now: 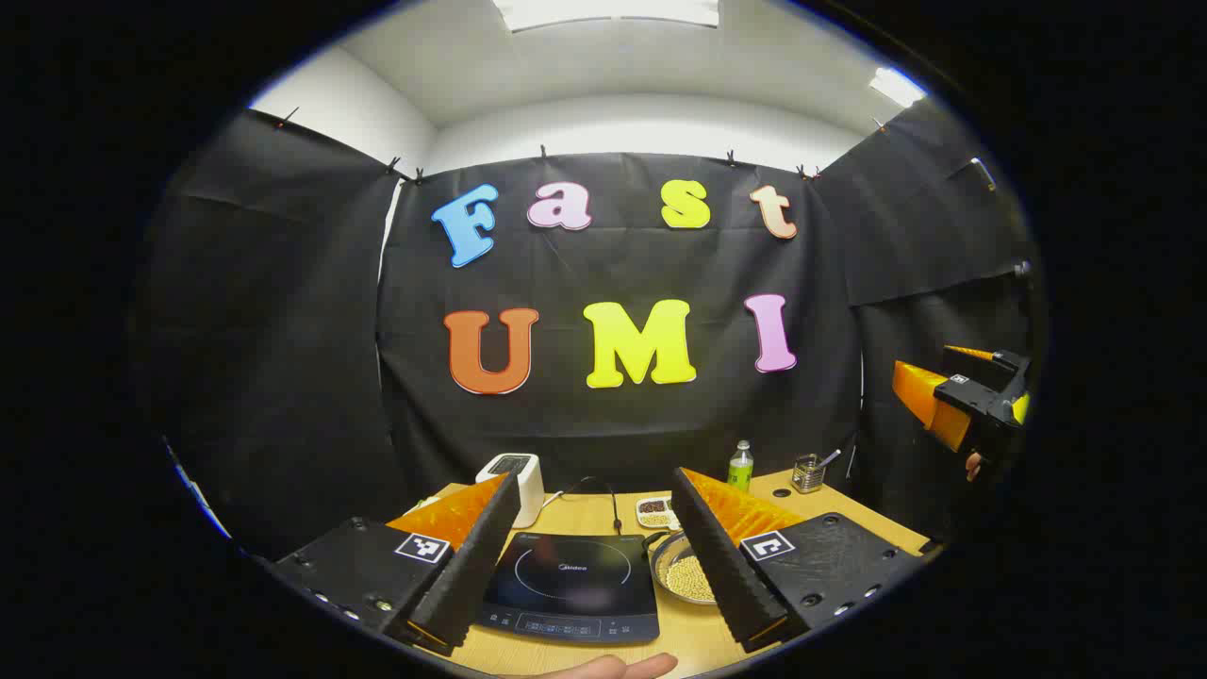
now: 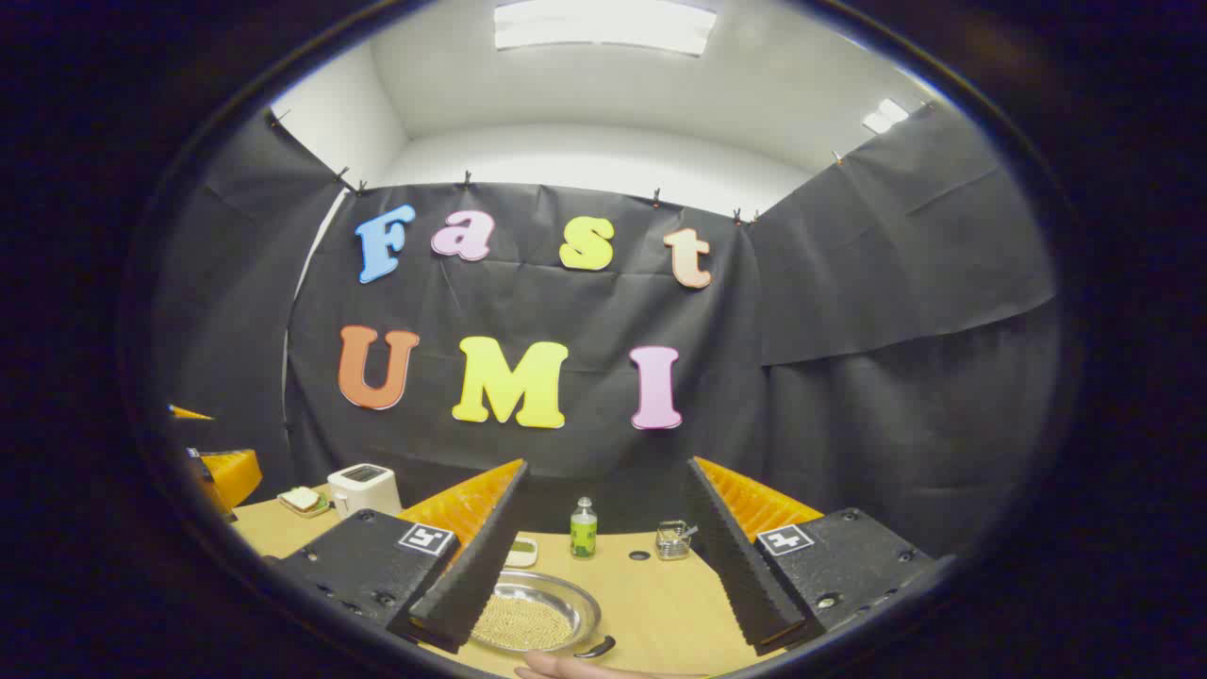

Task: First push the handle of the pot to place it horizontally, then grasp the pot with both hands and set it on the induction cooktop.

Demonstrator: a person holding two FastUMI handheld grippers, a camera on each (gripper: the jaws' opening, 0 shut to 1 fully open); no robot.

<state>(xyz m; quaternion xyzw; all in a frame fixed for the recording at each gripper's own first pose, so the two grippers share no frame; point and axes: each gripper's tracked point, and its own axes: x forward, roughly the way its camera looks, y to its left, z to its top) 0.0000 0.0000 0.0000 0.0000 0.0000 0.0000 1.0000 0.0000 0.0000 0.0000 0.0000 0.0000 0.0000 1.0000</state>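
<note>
A shallow metal pot (image 2: pixel 533 618) with pale beans in it sits on the wooden table (image 2: pixel 651 604), its short dark handle (image 2: pixel 596 647) at the near side. In the left gripper view the pot (image 1: pixel 686 577) lies just right of the black induction cooktop (image 1: pixel 566 585), partly hidden by one finger. My left gripper (image 1: pixel 596 476) hovers open above the cooktop with nothing between its fingers. High over the pot, my right gripper (image 2: pixel 606 464) is open and holds nothing. The right gripper (image 1: pixel 962 396) also appears far right, raised, and the left gripper (image 2: pixel 212 471) at the far left edge.
A white toaster (image 1: pixel 517 481) stands behind the cooktop, with a plate of bread (image 2: pixel 304 500) beside it. A small dish of beans (image 1: pixel 653 511), a green bottle (image 2: pixel 584 530) and a glass cup (image 2: pixel 672 539) line the back. A person's fingers (image 1: pixel 613 668) show at the near edge.
</note>
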